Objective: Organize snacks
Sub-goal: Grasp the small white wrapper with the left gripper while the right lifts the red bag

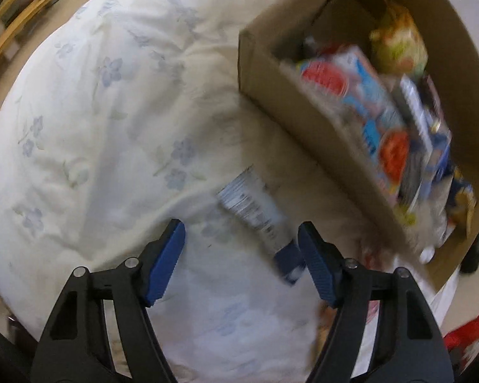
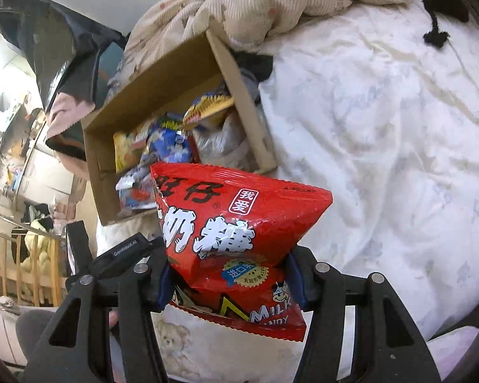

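**Technician A:** What is the left gripper [image 1: 241,245] doing?

**Technician B:** It is hanging over the floral bedsheet [image 1: 111,111] with its fingers spread and nothing between them. A silver-and-blue packet [image 1: 258,214] is lying flat on the sheet, just beside the right fingertip [image 1: 316,261]. Its long axis is running from near right to far left, so its blue end is sitting nearest that pad. The picture is blurring, and no writing on the packet is readable.

**Technician A:** And further right?

**Technician B:** The cardboard box [image 1: 319,146] is resting on the bed to the far right, already holding several snack packs.

**Technician A:** What is the right gripper [image 2: 231,274] carrying?

**Technician B:** It is pinching a red candy bag [image 2: 239,233] at its waist, pads pressing in from both sides. Large white Chinese characters are showing, a small label is reading "我爱", and the lower edge is reading "MILK CANDY" beside a cartoon cow. From this view the box [image 2: 95,146] is lying beyond the bag, to the far left.

**Technician A:** Which arm is better placed for the loose packet?

**Technician B:** Probably the left one, since the packet is lying at its fingertip.
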`<action>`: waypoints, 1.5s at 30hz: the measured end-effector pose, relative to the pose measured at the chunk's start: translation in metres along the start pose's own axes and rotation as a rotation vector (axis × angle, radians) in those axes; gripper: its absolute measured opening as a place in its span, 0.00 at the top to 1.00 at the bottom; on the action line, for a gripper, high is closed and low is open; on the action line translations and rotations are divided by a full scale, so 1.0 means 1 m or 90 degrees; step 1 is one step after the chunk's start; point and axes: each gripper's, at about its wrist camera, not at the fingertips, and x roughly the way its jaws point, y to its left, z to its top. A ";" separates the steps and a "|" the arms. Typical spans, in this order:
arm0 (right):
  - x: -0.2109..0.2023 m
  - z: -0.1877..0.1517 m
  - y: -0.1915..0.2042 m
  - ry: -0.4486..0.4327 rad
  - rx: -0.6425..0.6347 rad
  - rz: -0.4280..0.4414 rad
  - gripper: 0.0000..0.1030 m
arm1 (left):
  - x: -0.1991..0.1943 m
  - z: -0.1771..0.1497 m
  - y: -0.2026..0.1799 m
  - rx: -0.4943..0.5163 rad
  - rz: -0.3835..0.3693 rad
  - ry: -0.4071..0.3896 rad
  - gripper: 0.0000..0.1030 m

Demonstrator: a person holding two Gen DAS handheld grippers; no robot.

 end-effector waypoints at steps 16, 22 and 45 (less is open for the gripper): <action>-0.001 0.003 0.014 -0.005 -0.007 0.040 0.43 | 0.008 -0.028 -0.019 0.152 0.086 0.010 0.71; -0.001 0.001 0.017 -0.003 -0.008 0.044 0.43 | -0.010 -0.028 -0.010 0.203 0.029 0.049 0.84; -0.002 0.007 0.039 -0.017 -0.063 0.033 0.43 | -0.155 0.057 -0.051 0.385 -0.052 -0.137 0.86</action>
